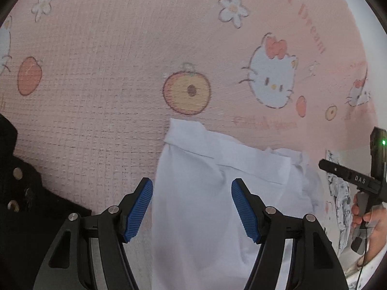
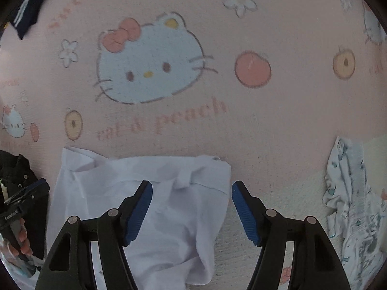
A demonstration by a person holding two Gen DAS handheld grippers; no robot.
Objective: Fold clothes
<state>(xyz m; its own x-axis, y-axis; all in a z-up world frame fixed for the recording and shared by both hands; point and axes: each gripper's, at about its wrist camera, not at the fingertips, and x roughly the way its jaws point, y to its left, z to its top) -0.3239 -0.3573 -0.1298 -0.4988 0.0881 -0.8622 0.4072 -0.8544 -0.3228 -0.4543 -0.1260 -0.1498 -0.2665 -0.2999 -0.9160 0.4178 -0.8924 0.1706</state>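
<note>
- White garment [image 1: 193, 193] lies crumpled on the pink printed sheet [image 1: 96, 84], its waistband end farthest from both tools, the rest trailing back beneath them.
- Left gripper [image 1: 192, 207]: jaws spread wide, blue-padded fingers [image 1: 140, 207] bare, nothing between them. The white cloth sits below the gap, filling most of it; contact between fingers and cloth cannot be confirmed.
- Right gripper [image 2: 192, 210]: jaws equally wide apart, nothing clasped. Its left finger overlaps the white garment [image 2: 145, 193] in view; its right finger stands over bare sheet [image 2: 266, 120], just past the cloth's right edge.
- From the left wrist view, the right gripper body shows at the far right edge with a hand [image 1: 362, 215] around its handle.
- From the right wrist view, a hand [image 2: 23, 239] holding the other tool appears at the lower left.
- Black garment with metal studs [image 1: 26, 193] lies to the left of the white one, apart from it.
- Patterned white cloth [image 2: 350, 205] lies bunched to the right, well apart from the white garment.
- Dark navy item [image 2: 26, 12] at the far upper left corner; kind cannot be told.
</note>
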